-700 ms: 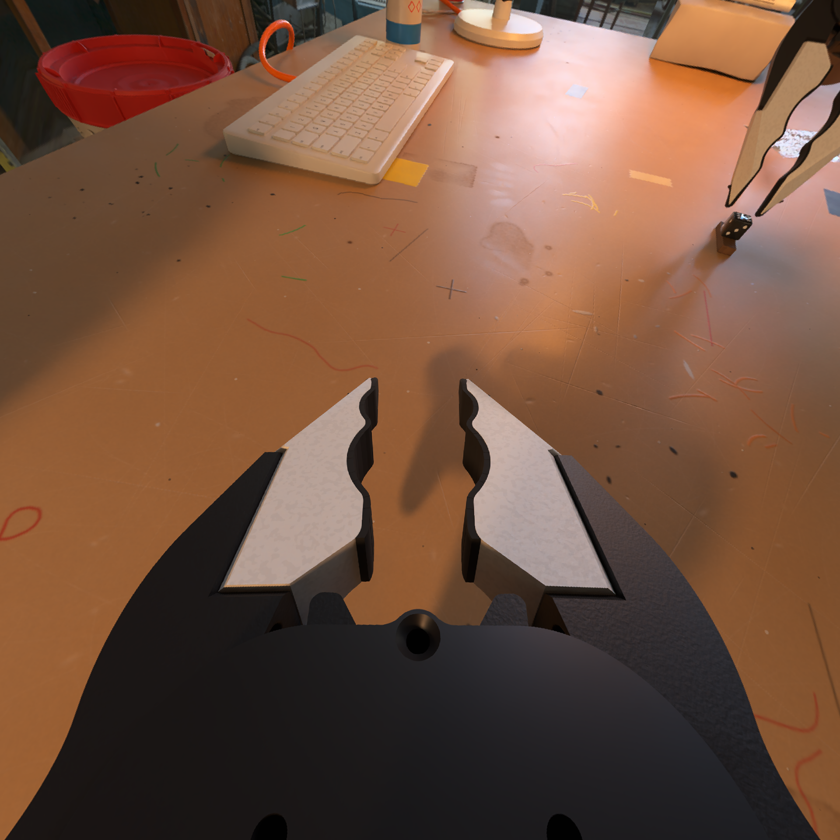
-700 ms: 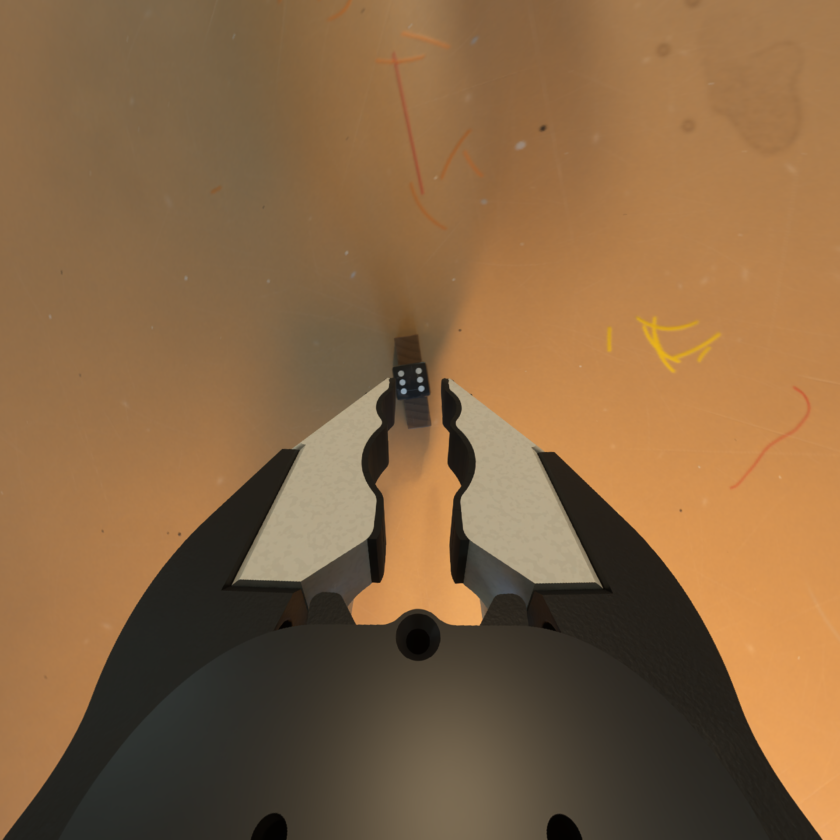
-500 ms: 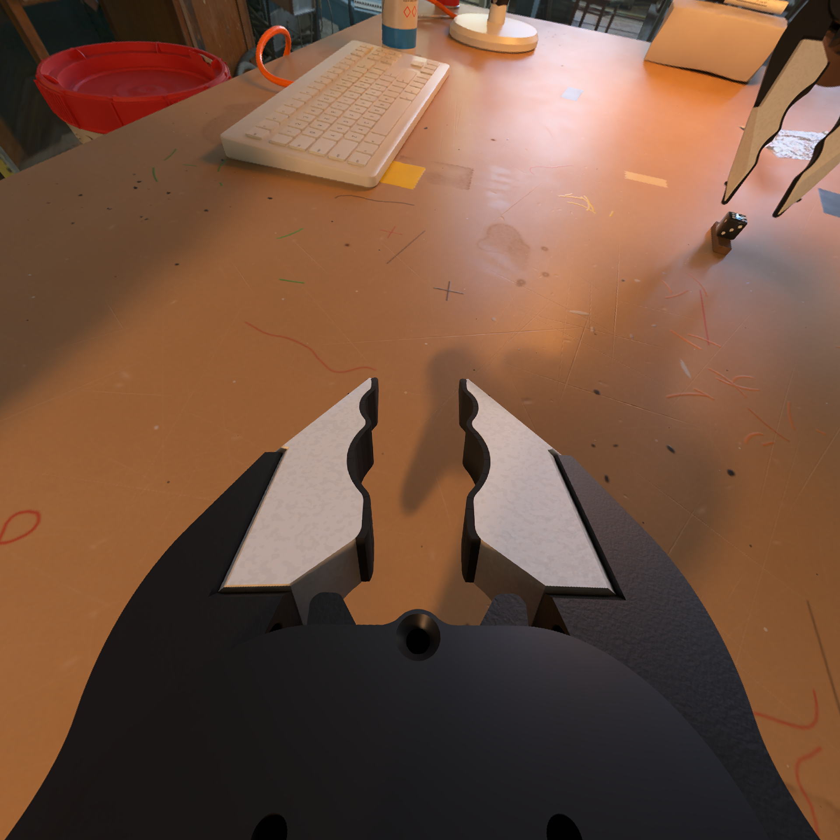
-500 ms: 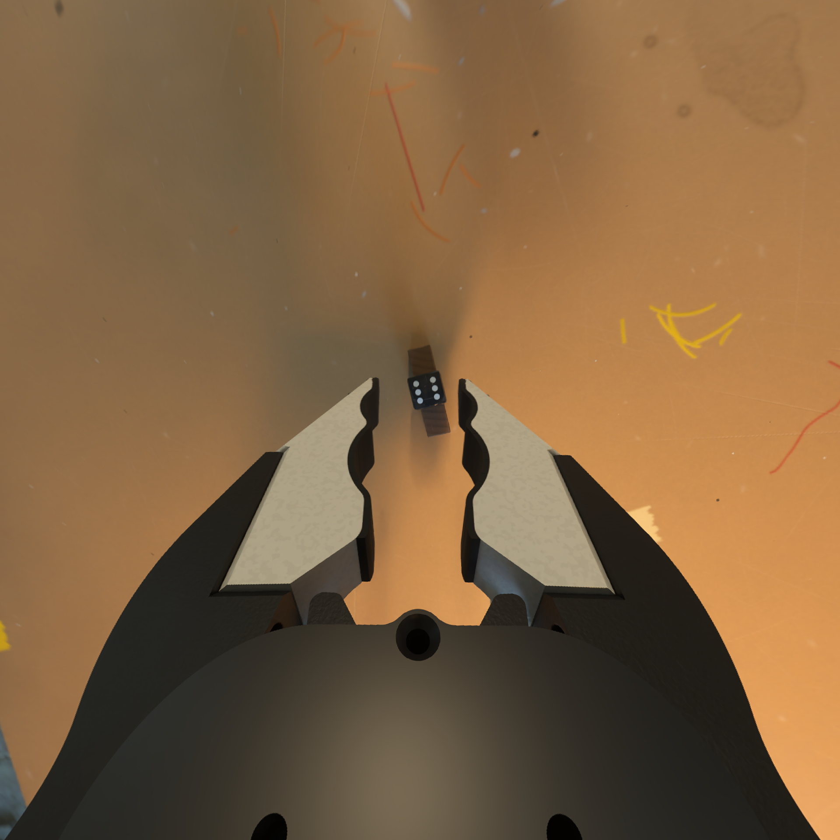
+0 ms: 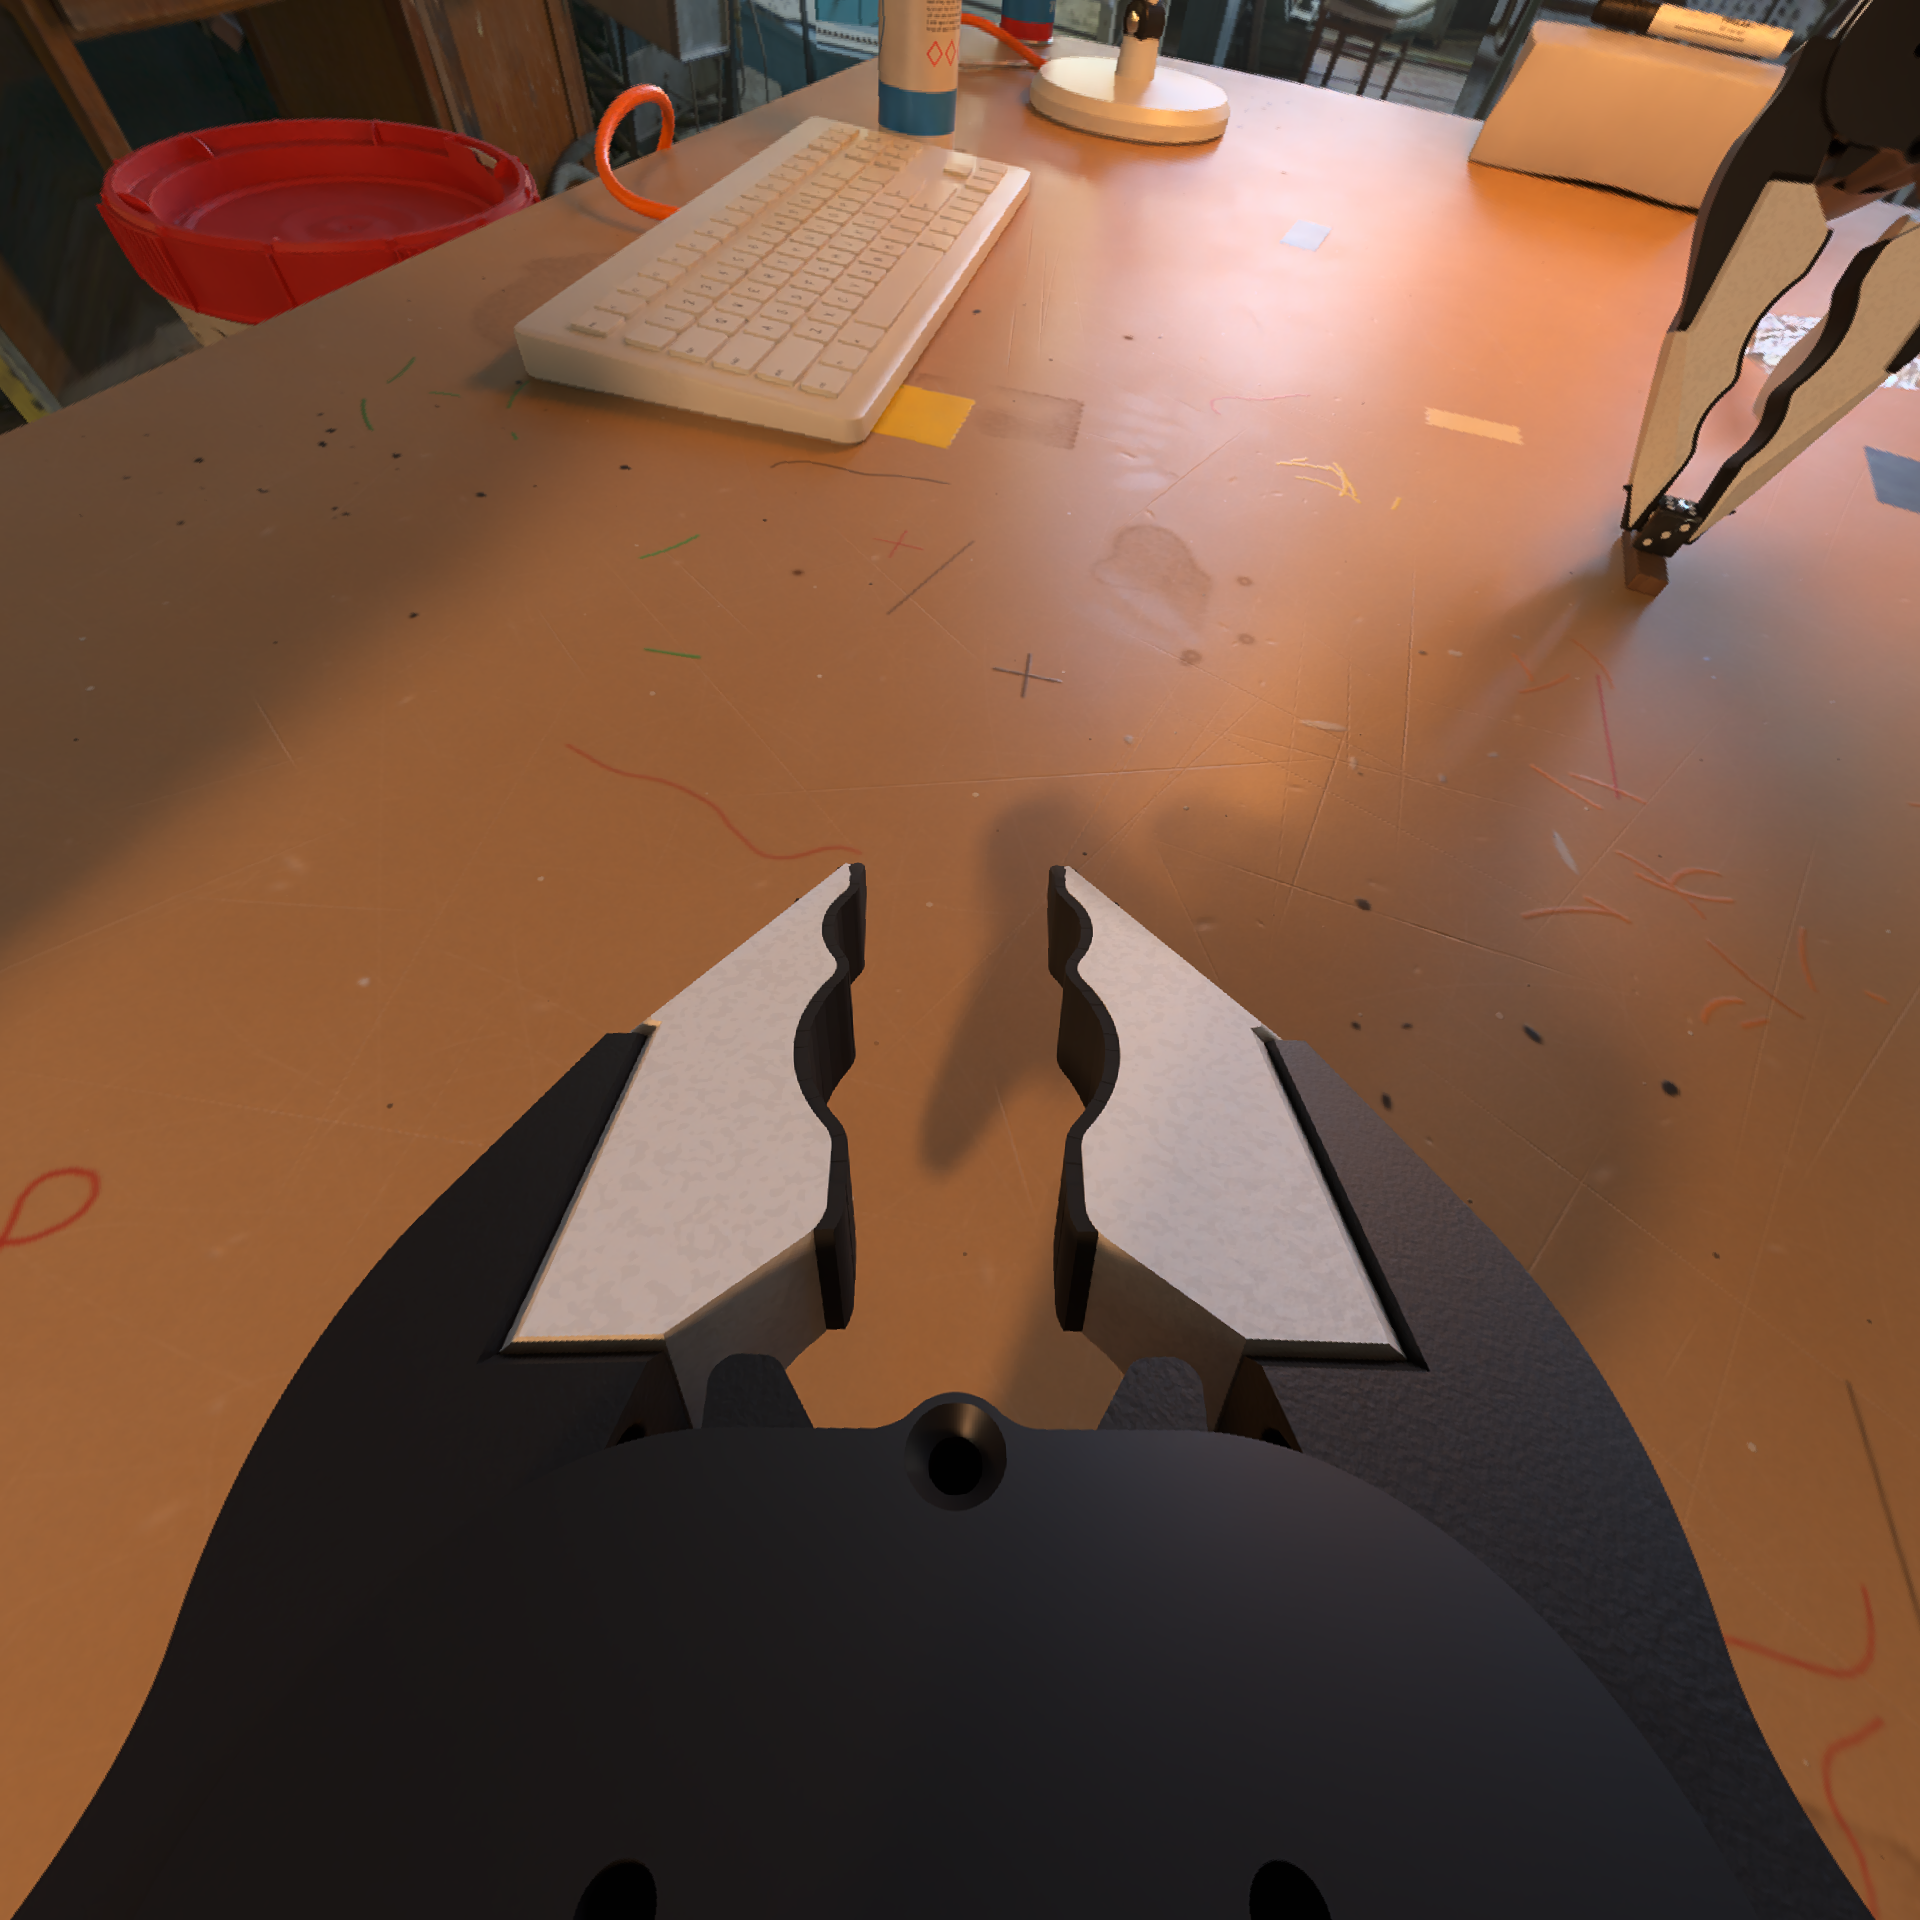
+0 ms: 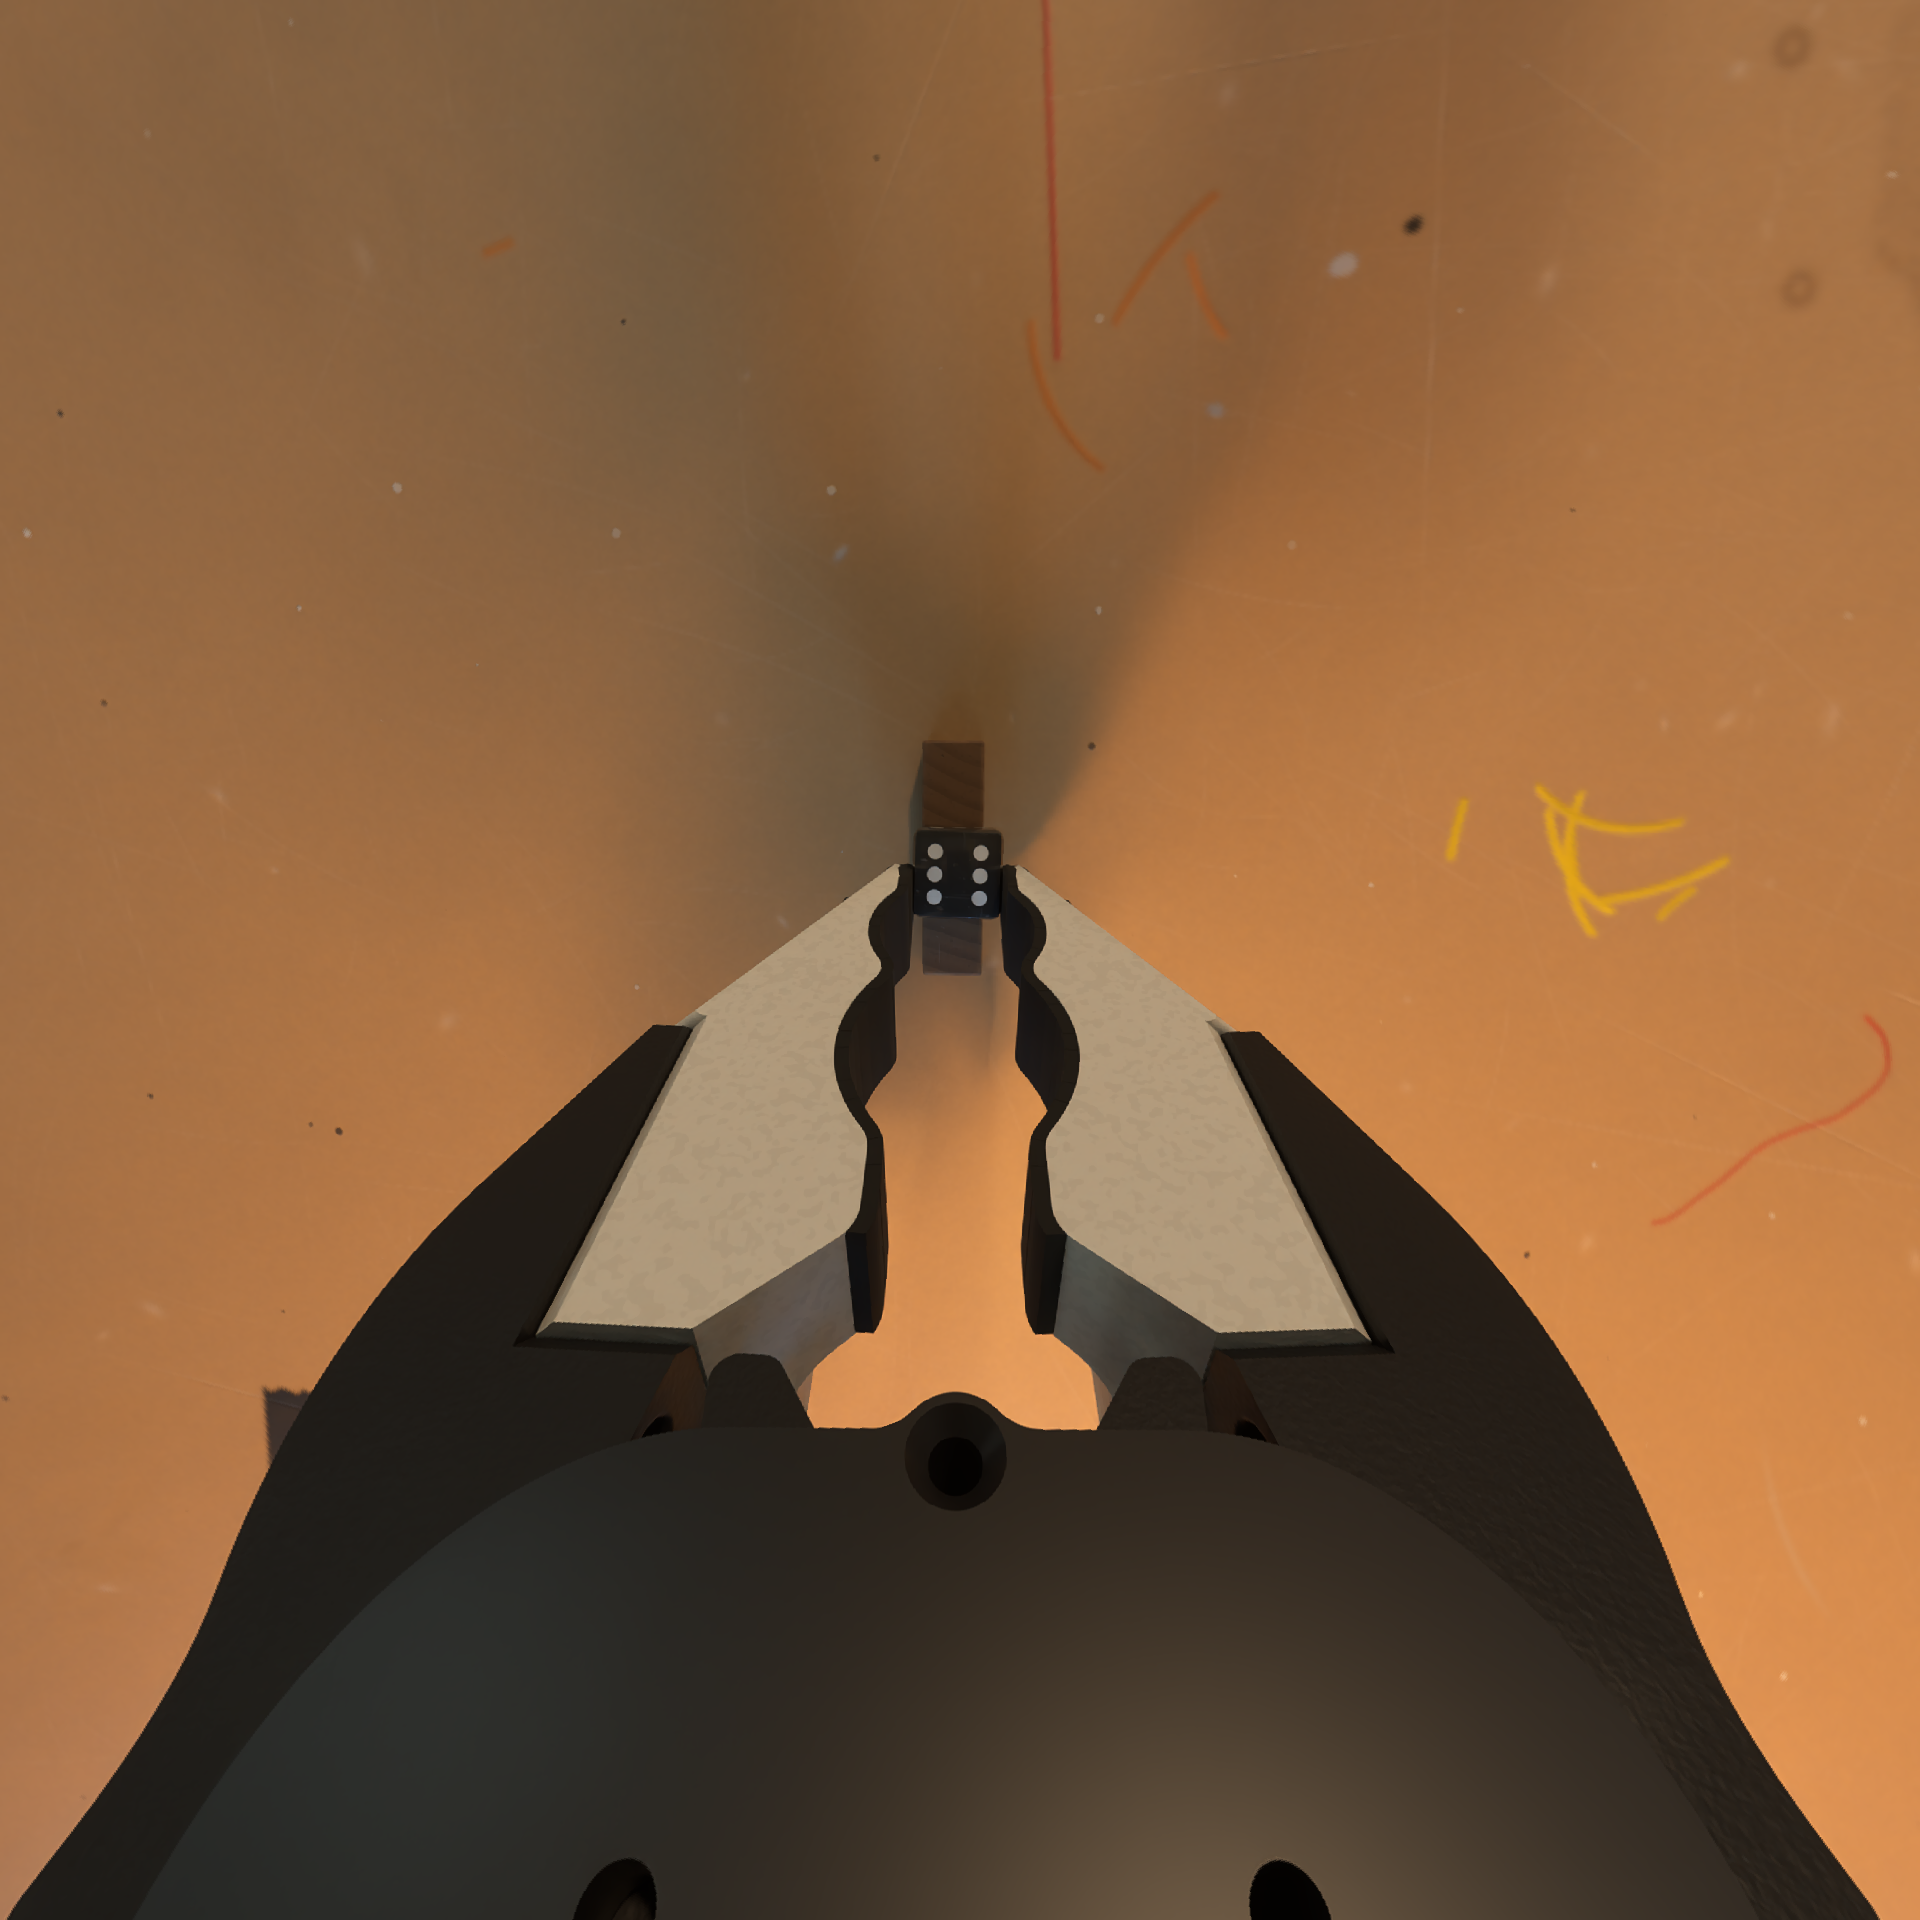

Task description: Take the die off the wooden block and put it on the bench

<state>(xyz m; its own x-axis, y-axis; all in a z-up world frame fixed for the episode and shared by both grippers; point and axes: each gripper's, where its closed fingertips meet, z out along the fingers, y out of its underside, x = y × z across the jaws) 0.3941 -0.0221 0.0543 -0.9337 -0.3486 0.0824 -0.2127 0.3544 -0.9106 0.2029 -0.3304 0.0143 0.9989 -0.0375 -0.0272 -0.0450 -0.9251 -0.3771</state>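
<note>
A small black die (image 6: 957, 875) with white pips sits between the fingertips of my right gripper (image 6: 956, 878), directly over the small wooden block (image 6: 953, 784) on the orange-brown bench (image 6: 416, 623). The jaws have closed to the die's width and touch both of its sides. In the left wrist view the right gripper (image 5: 1665, 520) points steeply down at the far right, with the die (image 5: 1665, 534) at its tips and the block (image 5: 1645, 571) just beneath. My left gripper (image 5: 954, 883) is open and empty, low over the bench (image 5: 1039, 675).
A white keyboard (image 5: 779, 281) lies at the back left, with a red bucket (image 5: 301, 208) beyond the bench edge. A bottle (image 5: 917, 62), a lamp base (image 5: 1127, 99) and an orange cable (image 5: 634, 145) stand at the back. A pale box (image 5: 1621, 114) is back right.
My right gripper came down from above the die, opened wider on the way, then closed its jaws onto the die's sides. My left gripper has stayed open and barely shifted.
</note>
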